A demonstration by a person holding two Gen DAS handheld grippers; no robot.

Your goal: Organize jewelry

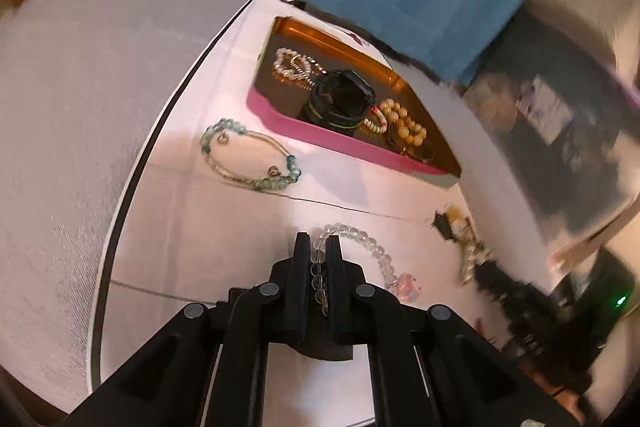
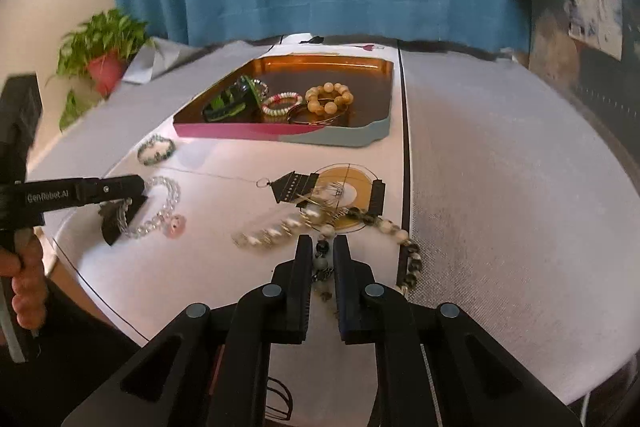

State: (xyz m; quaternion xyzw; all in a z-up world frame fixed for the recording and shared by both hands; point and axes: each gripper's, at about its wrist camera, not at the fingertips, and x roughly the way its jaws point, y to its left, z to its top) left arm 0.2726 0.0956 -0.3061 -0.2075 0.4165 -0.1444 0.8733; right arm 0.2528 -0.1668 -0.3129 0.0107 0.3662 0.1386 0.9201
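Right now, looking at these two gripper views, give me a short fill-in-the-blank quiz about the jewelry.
1. The left gripper is shut on the ____ bead bracelet.
2. The yellow bead bracelet lies in the ____.
3. The teal bead bracelet lies on the white ____, outside the tray.

Missing words: clear; tray; mat

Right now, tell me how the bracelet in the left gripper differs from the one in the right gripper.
The clear bead bracelet has see-through beads; the dark-and-pale bracelet has opaque speckled ones. The clear one carries a pink charm; no such charm shows on the other. The left gripper pinches the clear one, the right gripper the speckled one. Both trail on the table.
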